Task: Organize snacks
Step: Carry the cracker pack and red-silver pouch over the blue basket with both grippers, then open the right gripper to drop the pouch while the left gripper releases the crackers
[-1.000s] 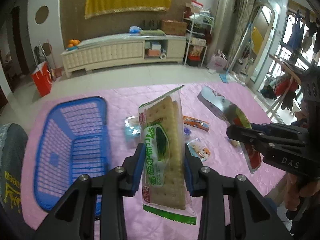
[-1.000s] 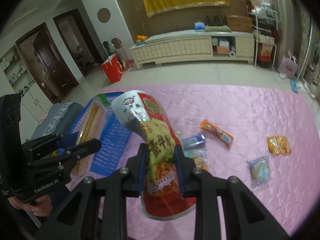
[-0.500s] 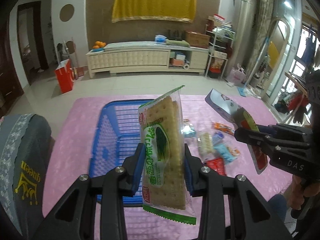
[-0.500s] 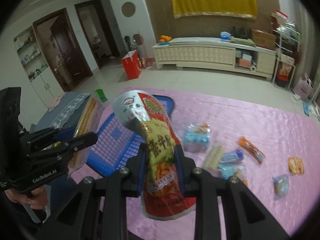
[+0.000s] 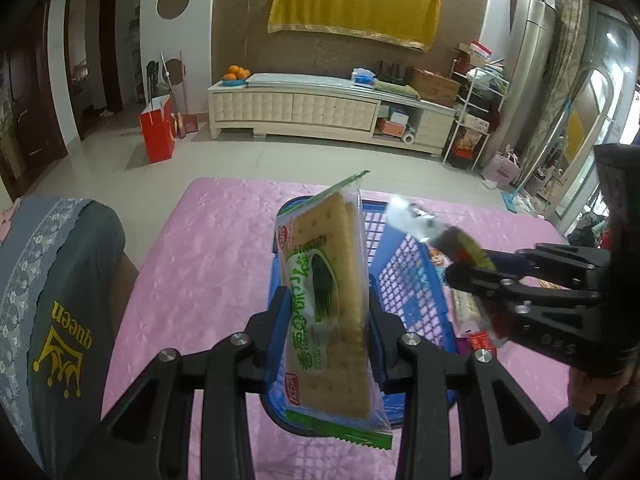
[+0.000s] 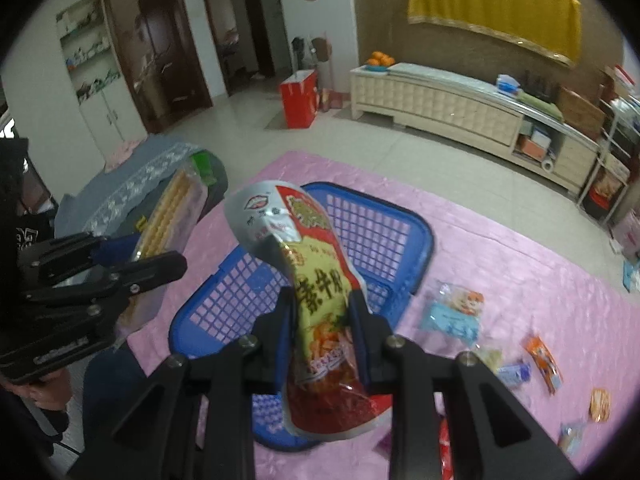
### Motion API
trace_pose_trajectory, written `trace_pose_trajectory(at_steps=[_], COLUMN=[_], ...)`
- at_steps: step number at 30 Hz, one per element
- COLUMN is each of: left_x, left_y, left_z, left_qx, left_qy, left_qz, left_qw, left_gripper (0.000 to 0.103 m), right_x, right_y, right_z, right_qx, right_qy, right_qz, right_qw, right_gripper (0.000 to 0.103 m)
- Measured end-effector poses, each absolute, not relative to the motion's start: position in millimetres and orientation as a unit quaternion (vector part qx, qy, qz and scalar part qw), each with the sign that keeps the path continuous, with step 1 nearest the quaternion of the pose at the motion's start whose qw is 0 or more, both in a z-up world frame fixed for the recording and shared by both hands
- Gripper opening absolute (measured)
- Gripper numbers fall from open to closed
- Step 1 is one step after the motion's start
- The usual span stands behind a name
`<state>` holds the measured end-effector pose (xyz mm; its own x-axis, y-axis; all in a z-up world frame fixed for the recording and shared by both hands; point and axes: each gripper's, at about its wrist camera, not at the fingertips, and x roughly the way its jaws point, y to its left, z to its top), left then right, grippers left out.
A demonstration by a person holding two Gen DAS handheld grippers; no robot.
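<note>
My left gripper (image 5: 326,312) is shut on a clear pack of crackers (image 5: 326,292) with green print, held upright above the blue plastic basket (image 5: 412,288). My right gripper (image 6: 320,312) is shut on a red and yellow snack bag (image 6: 316,292), also held above the blue basket (image 6: 384,232). In the left wrist view the right gripper (image 5: 468,276) comes in from the right with its bag (image 5: 432,232). In the right wrist view the left gripper (image 6: 140,260) and its crackers (image 6: 168,216) are at the left. The basket looks empty where it shows.
The basket sits on a pink quilted table cover (image 6: 520,280). Several small snack packets (image 6: 452,312) lie on the cover right of the basket, among them an orange one (image 6: 544,360). A grey cushioned chair back (image 5: 52,300) stands at the table's left edge.
Both grippers have swung left with their snacks, from over the loose packets to over the basket. The basket has come to the middle of both views. Both grips are unchanged.
</note>
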<state>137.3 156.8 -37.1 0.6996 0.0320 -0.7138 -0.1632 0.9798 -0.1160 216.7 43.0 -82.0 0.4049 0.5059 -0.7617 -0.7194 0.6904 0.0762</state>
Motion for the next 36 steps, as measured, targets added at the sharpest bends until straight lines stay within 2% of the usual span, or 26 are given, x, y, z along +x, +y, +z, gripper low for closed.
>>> trace_pose_trajectory(at_steps=[14, 15, 17, 19, 20, 21, 22, 36], left_x=[167, 167, 170, 172, 173, 173, 173, 180], left_y=[176, 177, 178, 178, 179, 178, 178, 158], left_z=[-61, -62, -63, -64, -64, -65, -66, -72], left_qx=[-0.104, -0.104, -0.105, -0.107, -0.107, -0.108, -0.108, -0.097], left_qy=[0.404, 0.404, 0.405, 0.407, 0.407, 0.408, 0.408, 0.427], left_qz=[0.057, 0.057, 0.057, 0.058, 0.058, 0.057, 0.056, 0.025], left_qw=[0.907, 0.907, 0.906, 0.905, 0.905, 0.905, 0.905, 0.899], left_gripper=[0.033, 0.033, 0.033, 0.033, 0.033, 0.033, 0.033, 0.033], right_x=[253, 253, 252, 251, 251, 251, 250, 251], right_y=[96, 99, 104, 107, 107, 105, 102, 21], right_z=[-121, -121, -124, -127, -128, -127, -126, -97], right_qx=[-0.218, -0.22, -0.234, -0.263, -0.27, -0.272, -0.266, -0.124], right_qy=[0.391, 0.384, 0.371, 0.353, 0.345, 0.341, 0.34, 0.399], right_qz=[0.375, 0.372, 0.377, 0.357, 0.348, 0.341, 0.34, 0.294], right_qw=[0.812, 0.816, 0.816, 0.824, 0.829, 0.832, 0.836, 0.86], right_gripper=[0.031, 0.034, 0.046, 0.064, 0.069, 0.08, 0.083, 0.086])
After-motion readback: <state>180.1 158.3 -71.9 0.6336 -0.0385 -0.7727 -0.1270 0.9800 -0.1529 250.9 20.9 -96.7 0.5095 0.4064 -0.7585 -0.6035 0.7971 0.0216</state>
